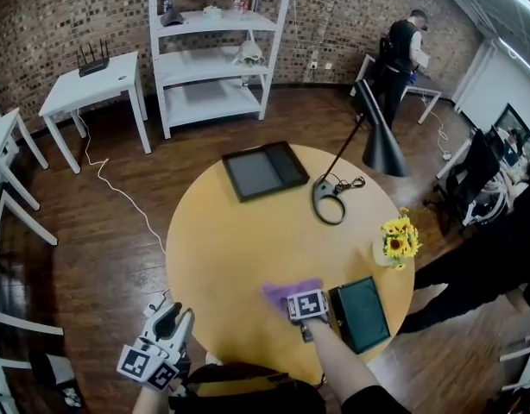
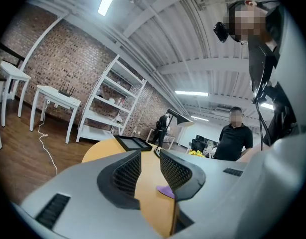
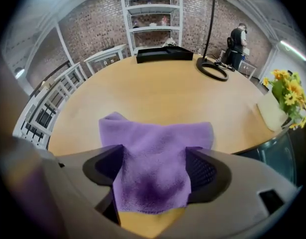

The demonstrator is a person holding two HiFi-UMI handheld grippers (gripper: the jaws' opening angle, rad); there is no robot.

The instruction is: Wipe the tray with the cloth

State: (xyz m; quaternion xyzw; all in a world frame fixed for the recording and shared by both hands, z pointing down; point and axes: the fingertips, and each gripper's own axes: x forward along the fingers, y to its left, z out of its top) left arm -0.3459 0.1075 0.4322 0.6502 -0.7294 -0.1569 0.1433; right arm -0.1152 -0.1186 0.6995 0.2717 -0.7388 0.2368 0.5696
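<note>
While tipped steeply down over the near edge of the round table (image 1: 230, 240), straddles the purple cloth (image 3: 153, 148) with the right gripper (image 3: 155, 171), jaws spread wide, one on either side of the fabric, clamping nothing. Finds that cloth spread flat on the wood, just left of the green tray (image 1: 362, 313) at the near right. Keeps the left gripper (image 2: 150, 171) off the table at near left, jaws drawn together and empty.
</note>
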